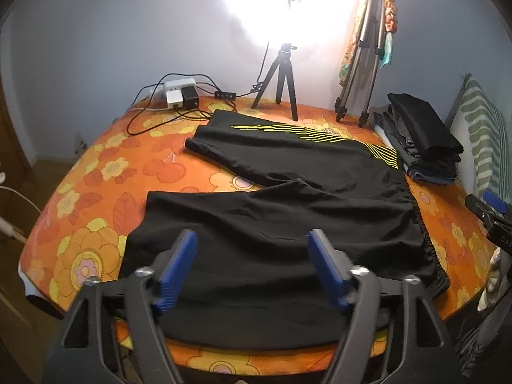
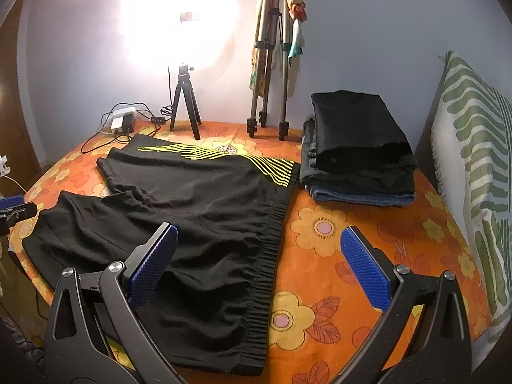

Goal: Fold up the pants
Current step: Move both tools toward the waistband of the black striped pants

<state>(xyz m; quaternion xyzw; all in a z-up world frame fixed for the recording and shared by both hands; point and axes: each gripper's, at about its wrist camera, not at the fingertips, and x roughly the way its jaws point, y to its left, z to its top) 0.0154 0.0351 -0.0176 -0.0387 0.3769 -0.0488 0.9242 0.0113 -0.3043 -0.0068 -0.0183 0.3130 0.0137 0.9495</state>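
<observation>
Black pants (image 1: 272, 211) with yellow stripes (image 1: 320, 132) on the far leg lie spread flat on the orange flowered bed cover (image 1: 96, 185). The two legs run left and the elastic waistband (image 2: 272, 240) is on the right. My left gripper (image 1: 252, 233) hovers over the near leg, jaws partway apart, and the cloth lies under them untouched. My right gripper (image 2: 258, 228) stands wide open above the near end of the waistband, one pad over the pants (image 2: 198, 211) and the other over bare cover. Each gripper shows at the edge of the other's view.
A stack of folded dark clothes (image 2: 358, 147) sits at the far right of the bed, beside a green-patterned pillow (image 2: 473, 160). At the back stand a small tripod (image 1: 281, 80) with a bright lamp, a silver tripod (image 1: 361, 64), and a power strip (image 1: 179, 92) with cables.
</observation>
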